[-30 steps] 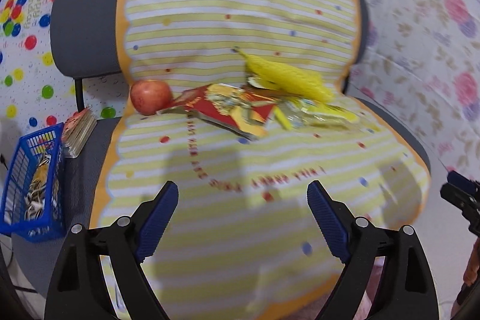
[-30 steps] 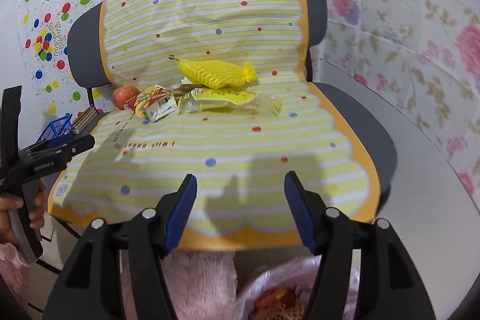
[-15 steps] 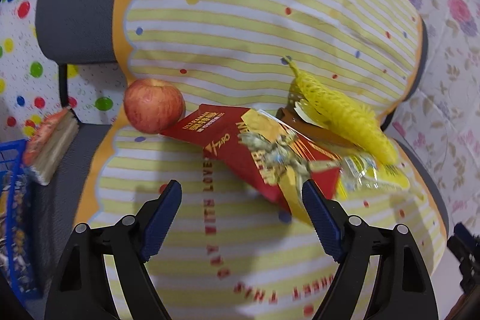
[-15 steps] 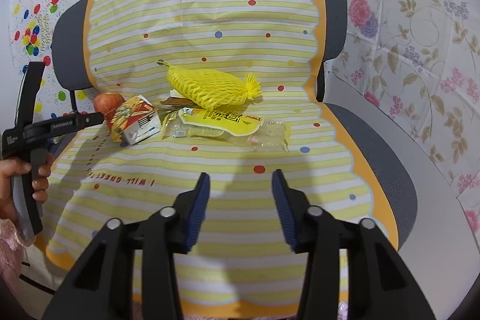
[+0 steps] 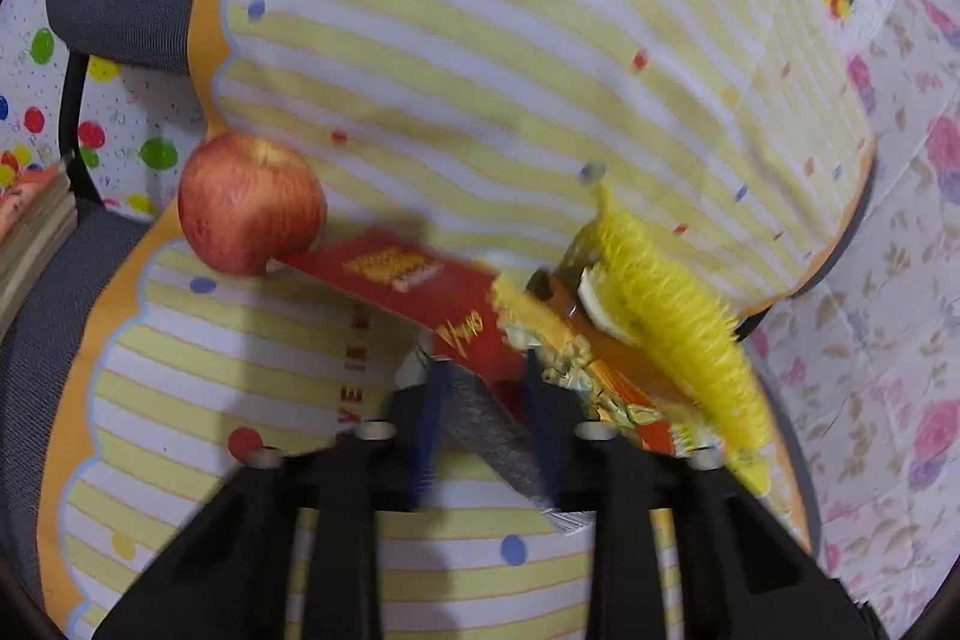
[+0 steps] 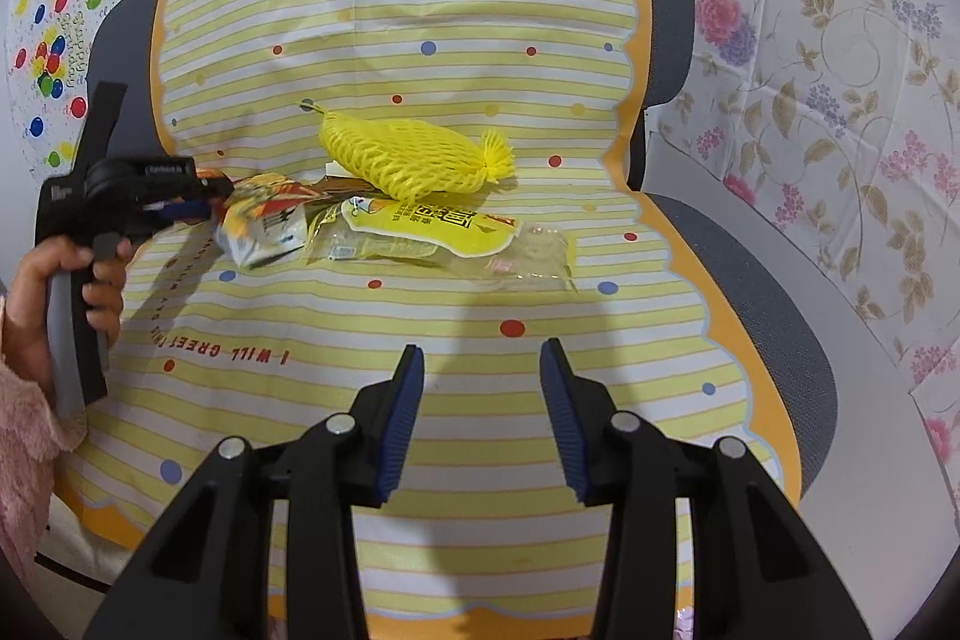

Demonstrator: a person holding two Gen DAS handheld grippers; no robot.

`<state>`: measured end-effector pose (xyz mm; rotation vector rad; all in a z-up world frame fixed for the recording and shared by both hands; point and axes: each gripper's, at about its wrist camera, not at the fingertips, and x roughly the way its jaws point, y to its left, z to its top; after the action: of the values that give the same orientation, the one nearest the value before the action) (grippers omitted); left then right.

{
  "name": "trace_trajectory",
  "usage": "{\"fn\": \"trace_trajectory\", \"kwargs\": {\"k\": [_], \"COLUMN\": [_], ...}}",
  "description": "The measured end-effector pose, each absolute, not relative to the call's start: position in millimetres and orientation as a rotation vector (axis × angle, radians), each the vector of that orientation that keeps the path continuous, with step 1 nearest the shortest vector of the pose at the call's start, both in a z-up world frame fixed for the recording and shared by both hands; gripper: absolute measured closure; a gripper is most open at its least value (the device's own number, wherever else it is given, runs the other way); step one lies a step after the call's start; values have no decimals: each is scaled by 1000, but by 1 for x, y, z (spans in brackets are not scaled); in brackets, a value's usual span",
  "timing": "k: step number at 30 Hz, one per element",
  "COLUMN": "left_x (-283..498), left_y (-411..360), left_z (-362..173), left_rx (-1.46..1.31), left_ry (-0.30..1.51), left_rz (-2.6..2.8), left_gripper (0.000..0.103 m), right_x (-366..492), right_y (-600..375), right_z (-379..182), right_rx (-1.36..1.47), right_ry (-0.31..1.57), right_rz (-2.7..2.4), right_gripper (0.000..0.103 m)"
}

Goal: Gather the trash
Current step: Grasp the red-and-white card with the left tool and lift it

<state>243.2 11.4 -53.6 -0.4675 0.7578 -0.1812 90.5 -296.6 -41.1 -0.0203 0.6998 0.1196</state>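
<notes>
1. Since the red snack wrapper (image 5: 420,274) is the trash we're after, that comes first: it lies on the striped seat cover (image 5: 480,40) with its long axis running from the apple (image 5: 252,202) down toward the yellow foam net (image 5: 678,328).
2. Our left gripper (image 5: 486,388) looks clamped on the wrapper's near edge, fingers close together with silver foil between them. It's blurry though.
3. Our right gripper (image 6: 480,400) hangs with its jaws apart over bare cover, well short of the yellow sauce pouch (image 6: 432,226), so left is clearly nearer.
4. Containers: we can't spot any bin or bag here.
</notes>
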Motion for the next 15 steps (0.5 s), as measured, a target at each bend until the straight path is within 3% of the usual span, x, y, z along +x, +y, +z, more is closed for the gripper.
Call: {"fn": "trace_trajectory", "kwargs": {"k": [6,15], "left_x": [201,130], "left_y": [20,24], "left_z": [-10,34], "left_rx": [-429,-120], "left_ry": [634,593], "left_rz": [-236,-225], "left_gripper": [100,102], "right_x": [75,62], "right_y": [-298,-302], "right_z": [-31,-30], "right_rx": [-13,-11], "right_ry": [675,673], "right_rz": [113,106], "right_gripper": [63,63]}}
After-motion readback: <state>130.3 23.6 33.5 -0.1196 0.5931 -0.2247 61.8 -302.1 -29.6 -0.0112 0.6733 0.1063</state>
